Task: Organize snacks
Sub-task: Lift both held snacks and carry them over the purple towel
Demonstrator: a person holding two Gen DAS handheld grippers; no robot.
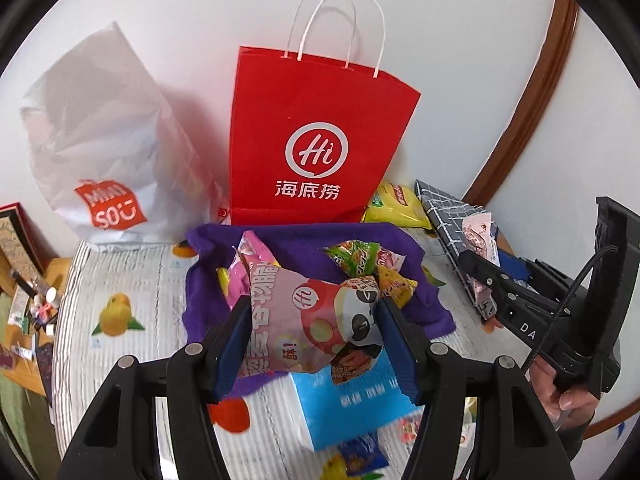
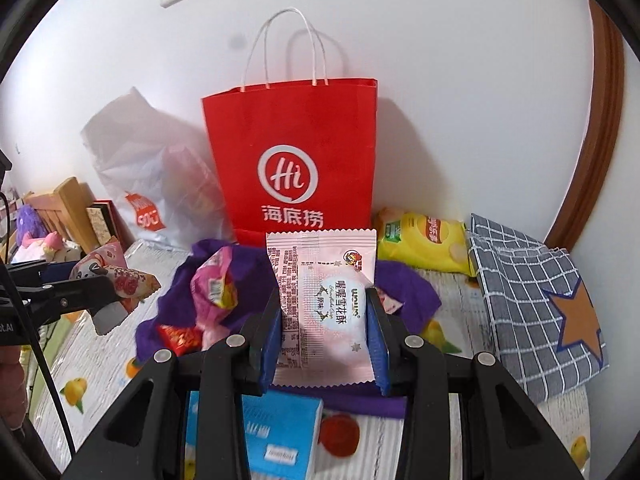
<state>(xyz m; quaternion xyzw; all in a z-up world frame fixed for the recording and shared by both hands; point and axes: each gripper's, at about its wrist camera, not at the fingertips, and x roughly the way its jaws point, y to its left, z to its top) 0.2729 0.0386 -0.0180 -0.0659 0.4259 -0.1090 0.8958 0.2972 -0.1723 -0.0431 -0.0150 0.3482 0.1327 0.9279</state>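
Nearest the lens, the left gripper [image 1: 312, 344] is clamped on a pink panda snack bag [image 1: 316, 320], its blue pads pressing both sides of the packet. The right gripper [image 2: 324, 344] likewise pinches a pale pink snowflake-crisp packet [image 2: 324, 304] by its side edges. Both packets hang clear above the purple cloth [image 1: 424, 312], where more loose snacks lie in a heap.

The likely goal, judging by the layout, is the red paper bag [image 1: 316, 140] standing upright at the far wall with its white handles up. To do this well, each packet should rise above the bag's rim before moving far, then drop straight in; the mouth looks narrow, so one hand at a time seems wiser than both together. The panda bag is puffy and may slip or crumple if squeezed harder.

A blue box [image 1: 352, 404] sits near, just under the grippers. To the left of the red bag leans a white plastic shopping bag [image 1: 104, 152]; to the right lie a yellow chip bag [image 2: 424, 244] and a grey checked pouch [image 2: 532, 300] with an orange star. The upright handles could snag a packet or a finger, and a nudge could tip the light paper bag.
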